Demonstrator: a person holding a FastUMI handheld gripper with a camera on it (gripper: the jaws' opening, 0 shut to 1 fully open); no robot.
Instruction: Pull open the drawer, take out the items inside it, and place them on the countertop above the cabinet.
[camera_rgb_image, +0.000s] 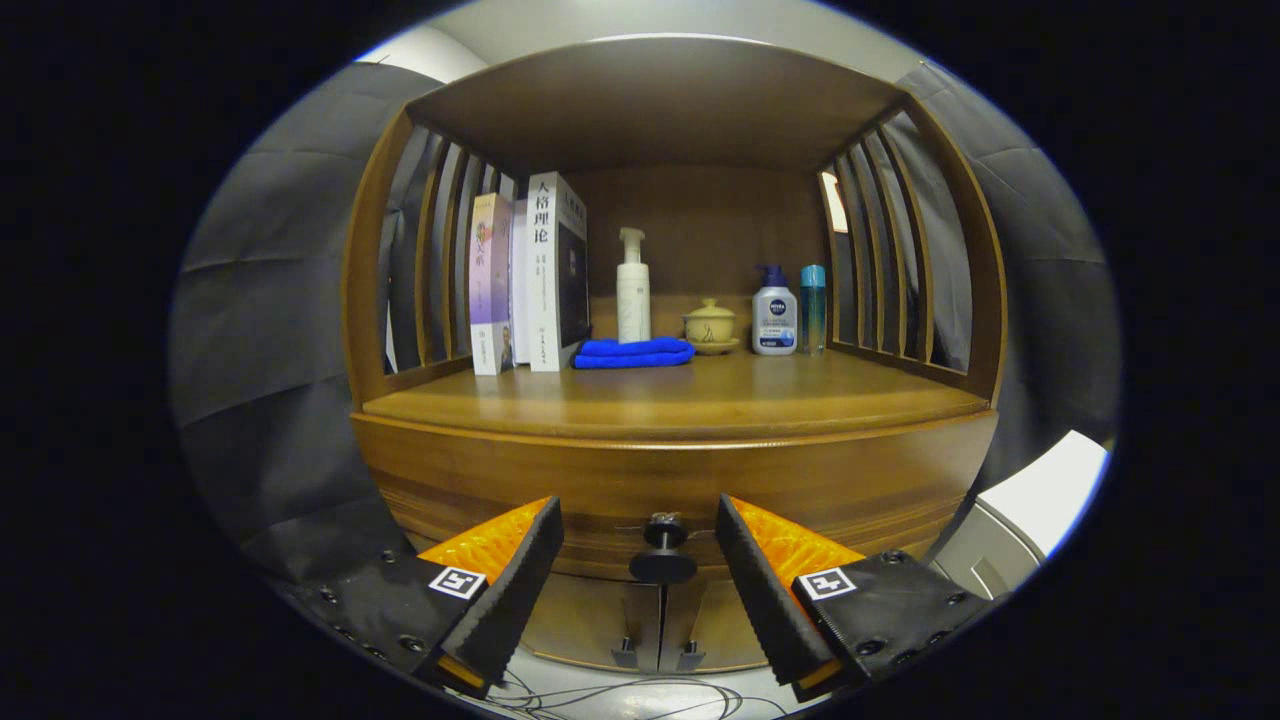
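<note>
fingers (640, 545) spread wide, flanking drawer knob (662, 553).

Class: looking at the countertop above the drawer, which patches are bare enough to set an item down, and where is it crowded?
The front strip of the countertop is bare, from the folded blue cloth forward to the edge. The back row is crowded: books, white pump bottle, lidded cup, two bottles. The open gripper flanks the drawer knob.
</note>
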